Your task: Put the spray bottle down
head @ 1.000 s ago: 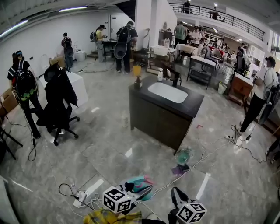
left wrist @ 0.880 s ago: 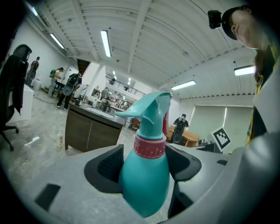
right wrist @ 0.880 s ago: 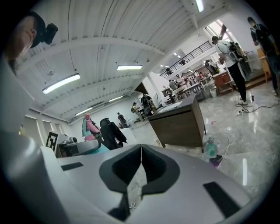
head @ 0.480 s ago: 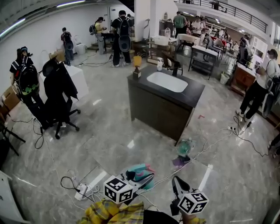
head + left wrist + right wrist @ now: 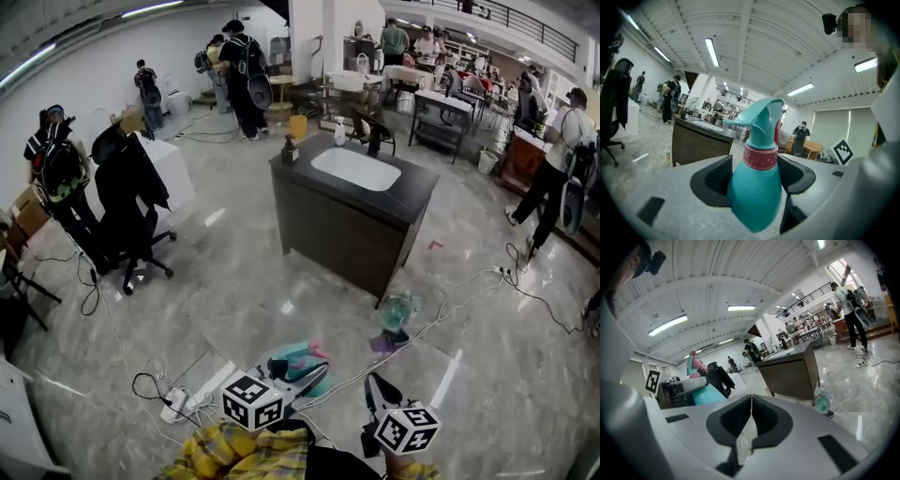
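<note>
Two grippers sit low in the head view, above a glossy grey marble-look floor point(image 5: 234, 309). The left gripper point(image 5: 754, 174) is clamped on the spray bottle point(image 5: 754, 199), which has a smooth teal plastic, pear-shaped body, a ribbed pink collar and a teal trigger head. Black ridged pads point(image 5: 717, 177) press its sides just under the collar, holding the bottle off the floor. The right gripper point(image 5: 751, 417) has its black pads pressed together with nothing between them. A dark boxy cabinet point(image 5: 337, 239) with a white basin stands ahead. A clear green bottle point(image 5: 397, 311) sits on the floor near its corner.

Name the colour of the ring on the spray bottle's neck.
Pinkish red ring on a teal spray bottle; clearest in the left gripper view.
</note>
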A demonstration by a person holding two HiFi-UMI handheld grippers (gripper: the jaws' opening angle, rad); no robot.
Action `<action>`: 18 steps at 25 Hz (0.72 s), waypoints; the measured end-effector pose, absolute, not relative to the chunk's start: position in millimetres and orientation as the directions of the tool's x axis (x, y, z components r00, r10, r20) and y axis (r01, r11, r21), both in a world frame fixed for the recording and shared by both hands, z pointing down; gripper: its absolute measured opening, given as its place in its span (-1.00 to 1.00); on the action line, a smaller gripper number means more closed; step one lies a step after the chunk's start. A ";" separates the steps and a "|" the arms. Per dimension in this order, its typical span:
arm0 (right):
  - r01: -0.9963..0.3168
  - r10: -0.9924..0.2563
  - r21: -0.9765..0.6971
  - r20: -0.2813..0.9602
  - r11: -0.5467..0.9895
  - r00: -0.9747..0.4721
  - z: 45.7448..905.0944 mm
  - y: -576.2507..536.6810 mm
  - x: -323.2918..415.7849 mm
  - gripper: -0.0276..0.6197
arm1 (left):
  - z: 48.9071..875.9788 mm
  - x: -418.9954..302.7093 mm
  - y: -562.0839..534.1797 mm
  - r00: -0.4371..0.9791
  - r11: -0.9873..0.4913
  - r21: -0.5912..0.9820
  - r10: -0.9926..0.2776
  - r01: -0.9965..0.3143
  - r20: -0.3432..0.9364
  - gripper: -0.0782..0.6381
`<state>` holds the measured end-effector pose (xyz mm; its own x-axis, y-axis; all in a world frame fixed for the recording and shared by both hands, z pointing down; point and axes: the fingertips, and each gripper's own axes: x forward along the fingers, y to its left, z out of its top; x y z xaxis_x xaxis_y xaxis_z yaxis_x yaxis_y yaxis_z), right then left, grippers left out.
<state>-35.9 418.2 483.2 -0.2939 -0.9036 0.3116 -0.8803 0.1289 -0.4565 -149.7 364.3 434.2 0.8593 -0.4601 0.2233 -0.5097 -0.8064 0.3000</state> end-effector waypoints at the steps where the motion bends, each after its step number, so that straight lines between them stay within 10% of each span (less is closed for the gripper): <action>1: -0.879 -0.901 -0.460 0.318 0.125 -0.294 486.9 417.6 -33.2 -0.90 | 436.5 -148.2 363.2 0.857 -0.803 0.302 -0.462 -0.514 0.230 0.01; 18: -0.899 -0.881 -0.429 0.391 0.083 -0.268 507.3 337.5 14.1 -0.90 | 449.6 -94.9 270.7 0.868 -0.818 0.298 -0.435 -0.492 0.240 0.01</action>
<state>14.1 337.5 507.3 -0.2679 -0.8807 0.3907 -0.8995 0.0833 -0.4290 -94.9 270.7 449.6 0.8678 -0.4349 0.2403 -0.4923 -0.8179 0.2976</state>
